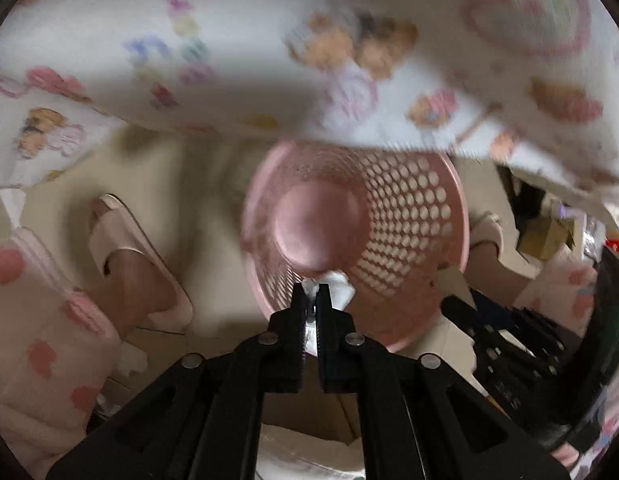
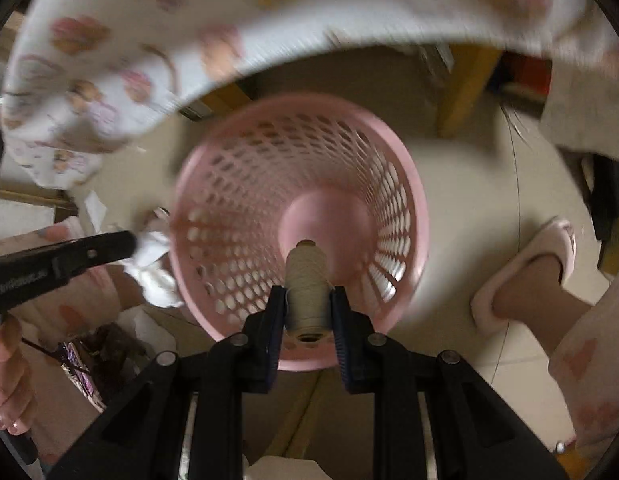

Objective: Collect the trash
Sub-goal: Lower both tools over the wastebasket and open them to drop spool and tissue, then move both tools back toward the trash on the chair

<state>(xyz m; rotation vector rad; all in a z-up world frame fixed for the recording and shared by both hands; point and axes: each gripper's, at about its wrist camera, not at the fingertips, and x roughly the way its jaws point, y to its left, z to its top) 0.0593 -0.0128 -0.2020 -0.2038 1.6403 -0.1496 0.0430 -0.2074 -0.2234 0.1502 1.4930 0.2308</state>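
Observation:
A pink perforated waste basket (image 1: 409,216) stands on the floor below both grippers; it also shows in the right wrist view (image 2: 237,184). My left gripper (image 1: 310,292) is shut on a crumpled white tissue (image 1: 337,284) and holds it over the basket's near rim. In the right wrist view the left gripper (image 2: 127,242) and its tissue (image 2: 155,268) sit just outside the basket's left rim. My right gripper (image 2: 308,292) is shut on a beige thread spool (image 2: 307,280), held above the basket's opening.
A white cloth with cartoon prints (image 1: 269,60) hangs over a table edge behind the basket. The person's feet in pink slippers (image 1: 125,240) (image 2: 529,268) stand on either side. A wooden table leg (image 2: 465,88) and paper scraps (image 2: 93,204) are on the tiled floor.

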